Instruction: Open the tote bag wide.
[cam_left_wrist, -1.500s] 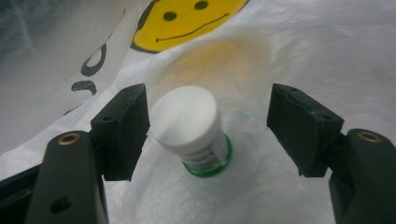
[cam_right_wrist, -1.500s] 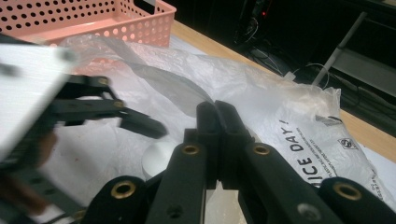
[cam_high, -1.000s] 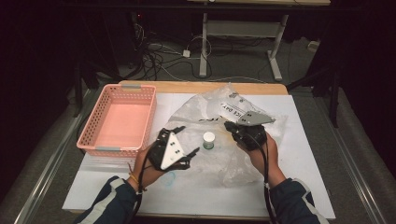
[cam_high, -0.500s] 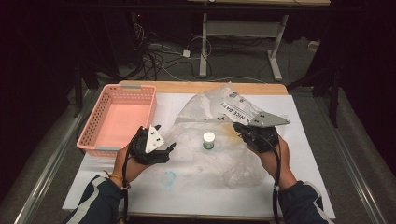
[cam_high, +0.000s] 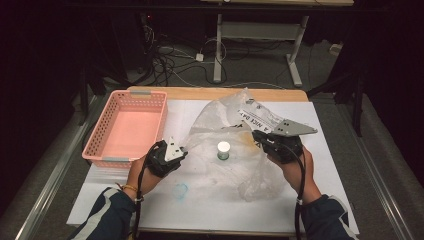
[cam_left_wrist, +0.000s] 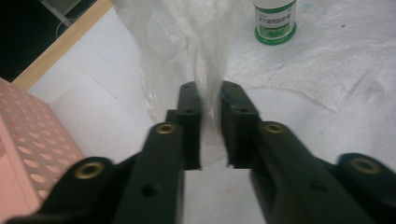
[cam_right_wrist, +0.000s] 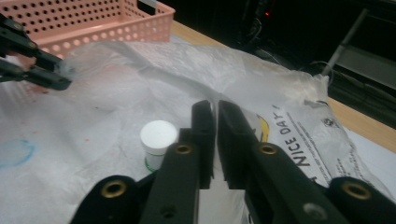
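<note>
High view — bottle (cam_high: 223, 150) label probably unreadable

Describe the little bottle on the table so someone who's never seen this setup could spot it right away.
Start at the white-covered table, with a pink basket at its left. Spread across the middle is a clear plastic bag, pinched by the left claw and the right claw. Between them stands the small bottle, upright, with a white cap and green label: the one solid thing amid crinkled film.
</note>
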